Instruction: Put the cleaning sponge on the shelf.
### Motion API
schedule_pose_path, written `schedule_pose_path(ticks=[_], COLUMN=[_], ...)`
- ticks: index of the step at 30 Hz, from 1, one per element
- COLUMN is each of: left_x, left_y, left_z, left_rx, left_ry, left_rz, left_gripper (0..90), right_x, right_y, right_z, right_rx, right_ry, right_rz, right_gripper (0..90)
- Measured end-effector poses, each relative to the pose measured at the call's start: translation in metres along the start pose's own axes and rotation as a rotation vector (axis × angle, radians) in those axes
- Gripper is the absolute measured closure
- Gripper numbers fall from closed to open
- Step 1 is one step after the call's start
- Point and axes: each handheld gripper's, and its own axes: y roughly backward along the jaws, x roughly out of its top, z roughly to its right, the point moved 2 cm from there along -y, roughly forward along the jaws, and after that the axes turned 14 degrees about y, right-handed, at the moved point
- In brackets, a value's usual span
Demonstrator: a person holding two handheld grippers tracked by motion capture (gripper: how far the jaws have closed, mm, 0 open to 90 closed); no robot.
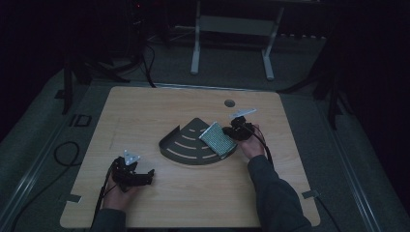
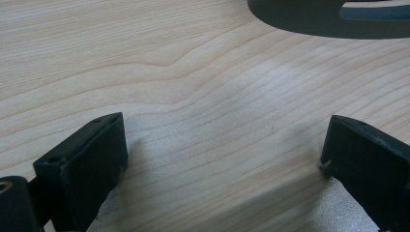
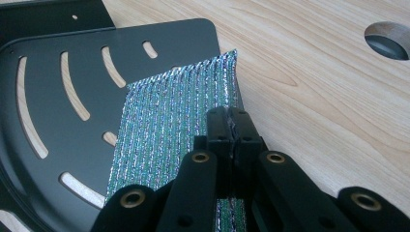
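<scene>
A dark quarter-round metal shelf (image 1: 186, 145) with curved slots lies flat in the middle of the wooden table; its slotted plate (image 3: 53, 72) also appears in the right gripper view. A shiny silver-green mesh pad (image 1: 217, 138) lies tilted on the shelf's right part. My right gripper (image 1: 235, 131) is shut on the pad's edge (image 3: 174, 116), with both jaws pressed together over it. My left gripper (image 1: 140, 176) rests near the table's front left, open, with bare wood between its fingers (image 2: 92, 159). The shelf's rim (image 2: 329, 21) lies ahead of it.
A round cable hole (image 1: 229, 103) sits in the table's far side, beyond the right gripper. Cables trail off the table's left and right edges. A white desk frame (image 1: 232, 43) stands on the floor behind the table.
</scene>
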Motion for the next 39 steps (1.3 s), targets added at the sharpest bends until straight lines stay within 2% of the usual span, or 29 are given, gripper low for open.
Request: schedule_pose_path(ticks=[11,17,23,31,39], left_x=[0.0,0.0,0.0,0.0,0.0], left_y=[0.0,0.0,0.0,0.0,0.0], left_z=[0.0,0.0,0.0,0.0,0.0], left_rx=[0.001,0.001,0.001,0.001,0.001], left_ry=[0.0,0.001,0.0,0.001,0.001], left_rz=[0.0,0.0,-0.001,0.0,0.0], left_gripper=[2.8,2.8,2.8,2.8,2.8], right_x=[0.0,0.001,0.001,0.0,-0.008], right_y=[0.001,0.002,0.001,0.007,0.023], right_z=[0.0,-0.002,-0.006,-0.005,-0.006], right_rx=[-0.026,-0.045,-0.054,-0.057,-0.056], right_ry=[0.021,0.033,0.05,0.031,-0.013], right_rz=[0.0,-0.006,-0.013,0.005,0.045], right_gripper=[85.9,81.4,81.9,82.8,78.1])
